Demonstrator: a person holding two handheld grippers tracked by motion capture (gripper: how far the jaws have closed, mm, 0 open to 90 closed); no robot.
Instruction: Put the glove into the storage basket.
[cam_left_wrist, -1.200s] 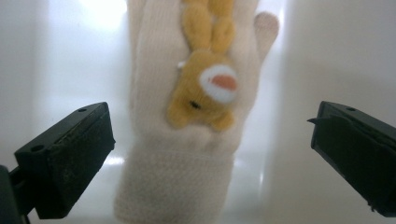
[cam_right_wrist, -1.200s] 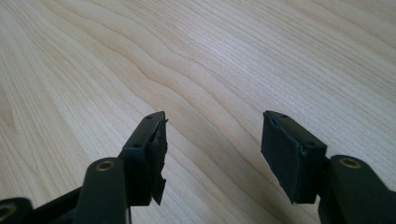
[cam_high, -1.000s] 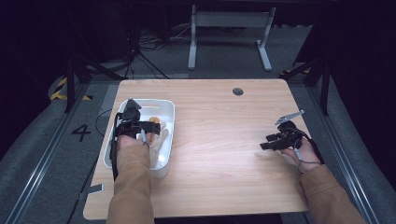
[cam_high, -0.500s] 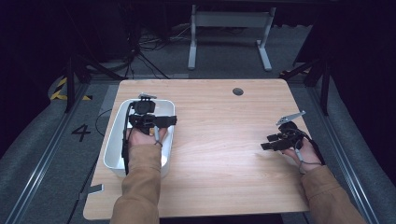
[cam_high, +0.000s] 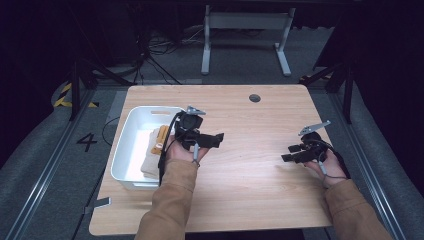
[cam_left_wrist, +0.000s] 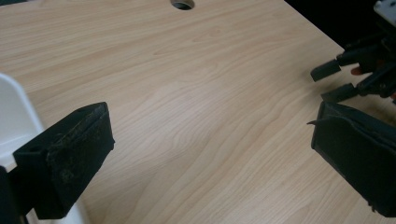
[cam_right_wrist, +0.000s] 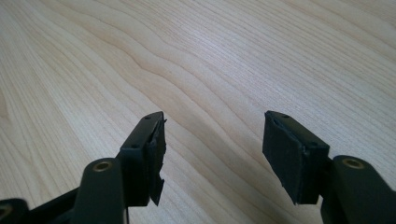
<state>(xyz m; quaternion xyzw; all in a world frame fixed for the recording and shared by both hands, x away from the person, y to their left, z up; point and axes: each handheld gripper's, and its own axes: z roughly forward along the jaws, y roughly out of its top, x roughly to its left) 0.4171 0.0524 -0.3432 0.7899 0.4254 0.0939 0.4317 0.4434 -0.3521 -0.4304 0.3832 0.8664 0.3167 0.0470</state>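
High view: wooden bench (cam_high: 250, 170) with a white tray (cam_high: 131, 131) on its left side. In the tray lie a beige folded cloth (cam_high: 150, 162) and an orange-tan block (cam_high: 161, 139) on top of it; can't tell what the block is. Left gripper (cam_high: 212, 140) is held just right of the tray's right wall, above bare wood, jaws pointing right, nothing between them. Right gripper (cam_high: 294, 152) sits near the bench's right edge, jaws pointing left, apart and empty. The two grippers are well apart. Round cable hole (cam_high: 254, 98) near the far edge.

Left gripper view: left gripper (cam_left_wrist: 210, 140) jaws spread wide, empty, bare wood between them. Tray (cam_left_wrist: 11, 116) rim shows at the left by the left jaw. Right gripper (cam_left_wrist: 334, 81) visible far off at upper right, jaws parted. Cable hole (cam_left_wrist: 182, 3) at top.

Right gripper view: right gripper (cam_right_wrist: 212, 144) jaws moderately wide, holding nothing, low over bare bench (cam_right_wrist: 210, 56) wood grain.
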